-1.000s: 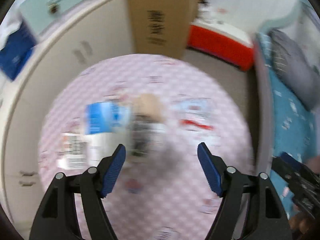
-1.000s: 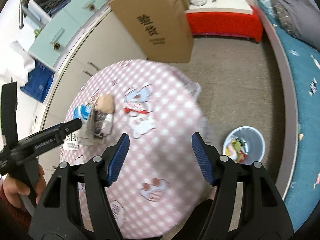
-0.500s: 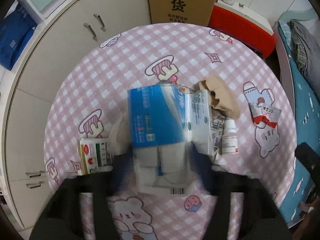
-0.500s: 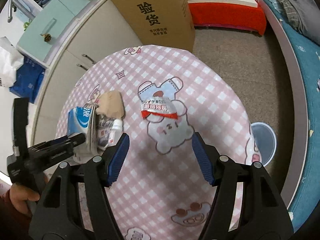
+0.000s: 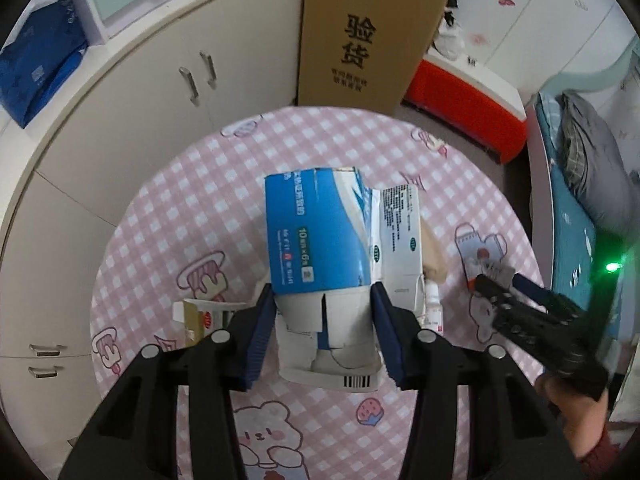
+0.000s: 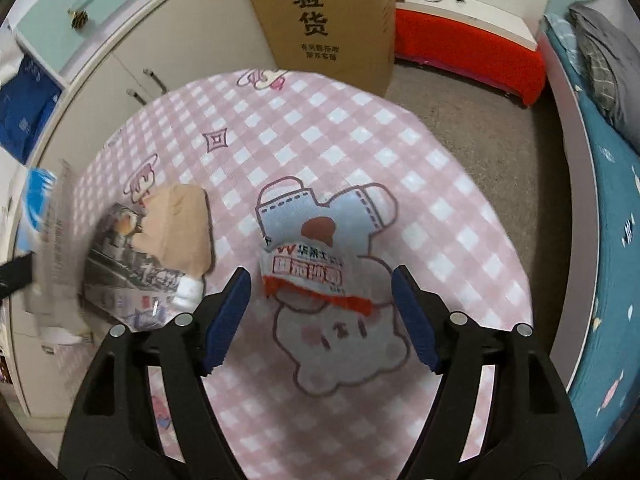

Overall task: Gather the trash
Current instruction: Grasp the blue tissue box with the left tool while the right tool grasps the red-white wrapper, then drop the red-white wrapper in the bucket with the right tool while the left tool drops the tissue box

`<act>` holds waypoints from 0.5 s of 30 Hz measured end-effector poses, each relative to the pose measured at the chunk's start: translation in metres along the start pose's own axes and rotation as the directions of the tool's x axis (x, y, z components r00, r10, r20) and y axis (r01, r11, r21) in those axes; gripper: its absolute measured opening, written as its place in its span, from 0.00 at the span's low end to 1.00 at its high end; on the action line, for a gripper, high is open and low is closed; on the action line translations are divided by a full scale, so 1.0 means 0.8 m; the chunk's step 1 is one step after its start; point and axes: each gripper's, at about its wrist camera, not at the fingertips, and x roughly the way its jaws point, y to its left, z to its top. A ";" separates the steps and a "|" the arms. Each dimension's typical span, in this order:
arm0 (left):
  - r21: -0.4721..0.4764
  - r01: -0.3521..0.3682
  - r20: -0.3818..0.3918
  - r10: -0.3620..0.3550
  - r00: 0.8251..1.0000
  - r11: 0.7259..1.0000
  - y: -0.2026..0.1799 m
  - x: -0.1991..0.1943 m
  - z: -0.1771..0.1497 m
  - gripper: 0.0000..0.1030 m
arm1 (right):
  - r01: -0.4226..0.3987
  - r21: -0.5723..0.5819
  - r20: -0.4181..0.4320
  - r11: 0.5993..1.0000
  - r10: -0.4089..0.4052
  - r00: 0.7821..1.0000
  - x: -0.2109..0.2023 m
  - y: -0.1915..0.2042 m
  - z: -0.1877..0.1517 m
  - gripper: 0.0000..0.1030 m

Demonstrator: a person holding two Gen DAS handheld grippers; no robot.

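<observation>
A torn blue and white carton stands up off the pink checked table. My left gripper is shut on its white lower part. Beside it lie a white printed box, a tan crumpled wrapper, a small white bottle and a small red and white box. My right gripper is open, its fingers on either side of a red and white snack wrapper lying flat on the table. The right gripper also shows in the left wrist view.
A tall cardboard box stands on the floor behind the table, next to cream cupboards. A red bench is at the back right and a bed with a teal sheet along the right.
My left gripper came down over the carton, closed on it and tipped it up. My right gripper moved in over the table to the snack wrapper; the bin on the floor left its view.
</observation>
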 end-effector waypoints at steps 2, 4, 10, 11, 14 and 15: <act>-0.005 -0.010 0.009 0.010 1.000 1.000 -0.001 -0.004 -0.001 0.45 | 0.019 -0.050 0.015 0.999 -0.019 1.000 0.005 0.006 0.002 0.68; -0.014 -0.015 0.023 0.015 1.000 1.000 -0.003 -0.009 -0.003 0.45 | 0.026 -0.085 0.021 0.996 -0.024 0.999 0.006 0.010 0.004 0.46; -0.001 -0.020 0.056 0.020 0.998 1.000 -0.035 -0.028 -0.005 0.45 | -0.038 -0.140 0.002 0.989 0.039 0.999 -0.008 0.005 -0.001 0.32; 0.004 -0.016 0.062 0.016 0.998 1.000 -0.045 -0.033 -0.006 0.45 | -0.059 -0.127 0.007 0.990 0.061 0.998 -0.018 -0.002 -0.004 0.32; 0.024 -0.001 0.079 -0.001 0.997 1.000 -0.074 -0.044 -0.007 0.45 | -0.093 -0.092 0.030 0.991 0.096 0.995 -0.048 -0.024 -0.011 0.32; 0.032 0.006 0.084 -0.008 0.996 0.999 -0.085 -0.047 -0.008 0.45 | -0.103 -0.078 0.038 0.992 0.107 0.994 -0.058 -0.031 -0.013 0.32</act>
